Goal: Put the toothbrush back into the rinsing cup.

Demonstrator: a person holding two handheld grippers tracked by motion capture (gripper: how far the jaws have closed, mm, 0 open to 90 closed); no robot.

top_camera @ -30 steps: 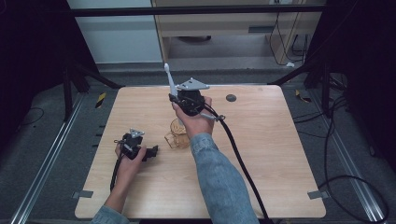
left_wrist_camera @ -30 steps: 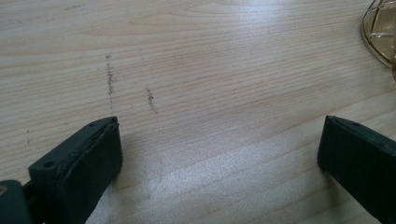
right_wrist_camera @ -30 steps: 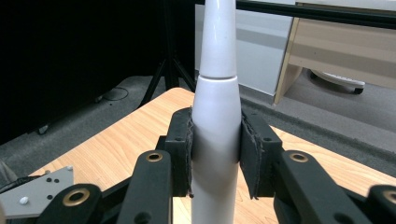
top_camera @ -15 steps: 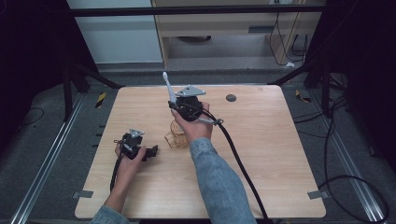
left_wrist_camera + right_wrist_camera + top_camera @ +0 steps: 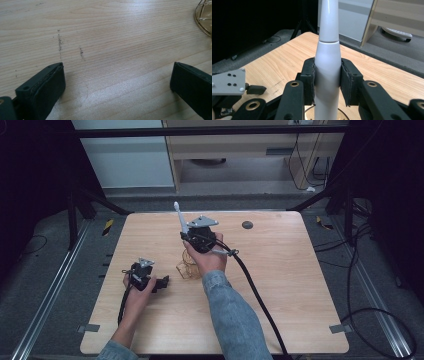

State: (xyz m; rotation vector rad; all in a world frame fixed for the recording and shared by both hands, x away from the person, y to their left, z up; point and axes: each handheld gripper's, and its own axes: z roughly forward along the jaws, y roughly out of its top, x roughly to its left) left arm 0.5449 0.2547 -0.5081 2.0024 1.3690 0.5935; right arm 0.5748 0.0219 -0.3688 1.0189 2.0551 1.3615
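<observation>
My right gripper (image 5: 188, 236) is shut on a white tapered stick, perhaps a toothbrush handle (image 5: 181, 219), held upright with its thin end up. In the right gripper view the pads (image 5: 310, 77) press on both sides of the white handle (image 5: 328, 50). Directly below it on the wooden table (image 5: 280, 270) stands a gold wire holder (image 5: 187, 268), whose rim (image 5: 342, 115) shows under the handle. My left gripper (image 5: 161, 283) rests low on the table to the holder's left, open with nothing between its fingers (image 5: 47, 82). The wire holder (image 5: 203, 17) sits off to its upper right.
A small dark disc (image 5: 247, 225) lies near the table's far edge. The right gripper's thick black cable (image 5: 255, 292) trails across the table toward the front edge. Black stands and loose cables surround the table on the floor.
My right hand has sunk a little with the white handle, bringing it closer over the wire holder. The left gripper has stayed where it was.
</observation>
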